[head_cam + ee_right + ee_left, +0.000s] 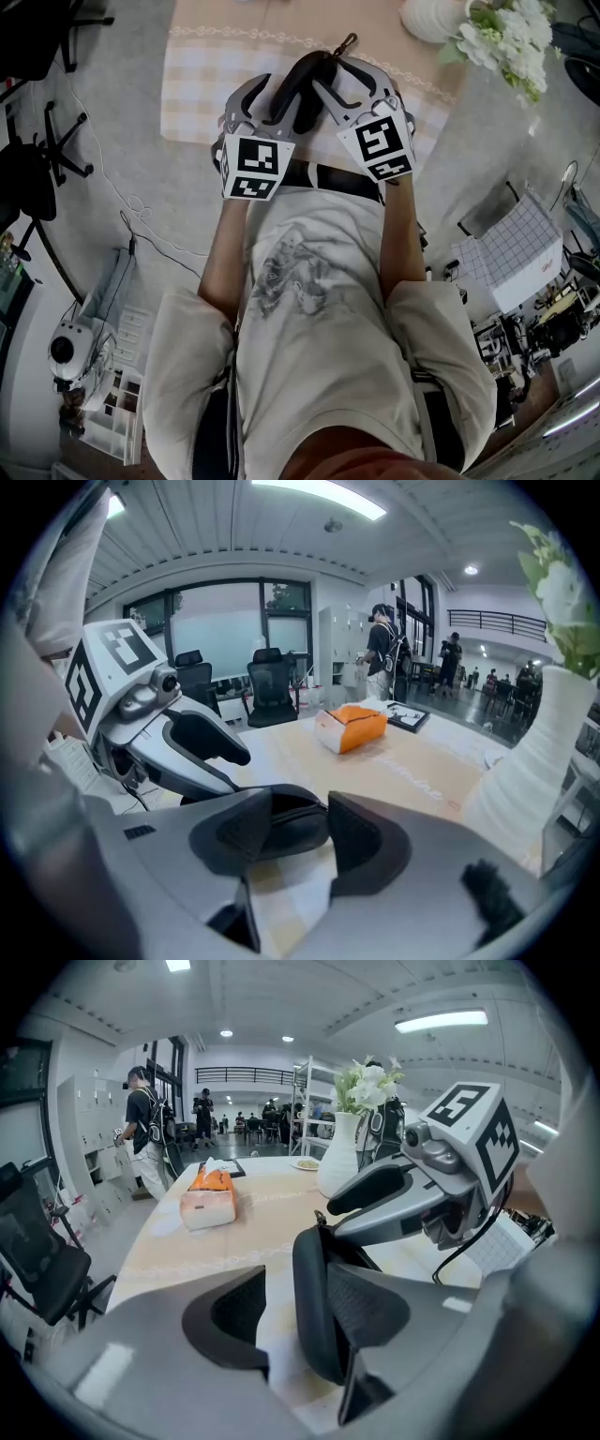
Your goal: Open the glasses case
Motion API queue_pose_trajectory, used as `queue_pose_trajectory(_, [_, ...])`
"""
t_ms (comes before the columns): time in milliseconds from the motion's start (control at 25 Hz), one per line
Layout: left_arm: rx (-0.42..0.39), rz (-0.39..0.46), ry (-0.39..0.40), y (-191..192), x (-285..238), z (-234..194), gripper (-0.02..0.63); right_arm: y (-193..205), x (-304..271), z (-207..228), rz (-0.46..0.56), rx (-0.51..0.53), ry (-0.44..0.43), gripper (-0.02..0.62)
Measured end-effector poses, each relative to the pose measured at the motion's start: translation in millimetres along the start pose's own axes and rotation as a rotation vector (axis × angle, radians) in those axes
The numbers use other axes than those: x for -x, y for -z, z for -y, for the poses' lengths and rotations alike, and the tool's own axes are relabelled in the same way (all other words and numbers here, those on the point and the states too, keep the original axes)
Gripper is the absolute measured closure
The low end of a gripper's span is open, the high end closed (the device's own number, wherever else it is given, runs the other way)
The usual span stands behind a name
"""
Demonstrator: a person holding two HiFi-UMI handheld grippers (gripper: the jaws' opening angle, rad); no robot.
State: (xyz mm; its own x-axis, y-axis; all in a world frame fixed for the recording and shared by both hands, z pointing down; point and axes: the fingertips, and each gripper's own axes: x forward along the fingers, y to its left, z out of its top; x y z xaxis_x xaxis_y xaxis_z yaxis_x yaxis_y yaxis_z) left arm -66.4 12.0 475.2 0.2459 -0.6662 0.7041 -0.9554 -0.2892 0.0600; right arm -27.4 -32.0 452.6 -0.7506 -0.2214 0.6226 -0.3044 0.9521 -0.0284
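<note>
The bench [202, 70] carries a white vase [427, 17] of flowers at its far right corner, and an orange tissue box [211, 1199] well apart from it. Over the near edge the person holds both grippers close together, the dark case [302, 80] on edge between them. The right gripper [349, 92] has its fingers closed on one end of the case. The left gripper [272, 105] straddles the other end with its fingers half spread. One lies against the case and the other stands clear.
</note>
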Motion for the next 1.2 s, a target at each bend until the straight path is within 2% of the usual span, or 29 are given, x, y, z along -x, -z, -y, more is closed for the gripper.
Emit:
queue_pose_trajectory(360, [-0.014, -0.01, -0.026, 2.4, 0.4, -6.8, 0.391, 3.8, 1.6, -0.9, -0.009, 0.006, -0.002, 0.403])
queue_pose_trajectory(1200, [0.026, 0.005, -0.05, 2.7, 1.8, -25.4, 0.391, 5.2, 3.4, -2.3, 0.02, -0.017, 0.007, 0.403])
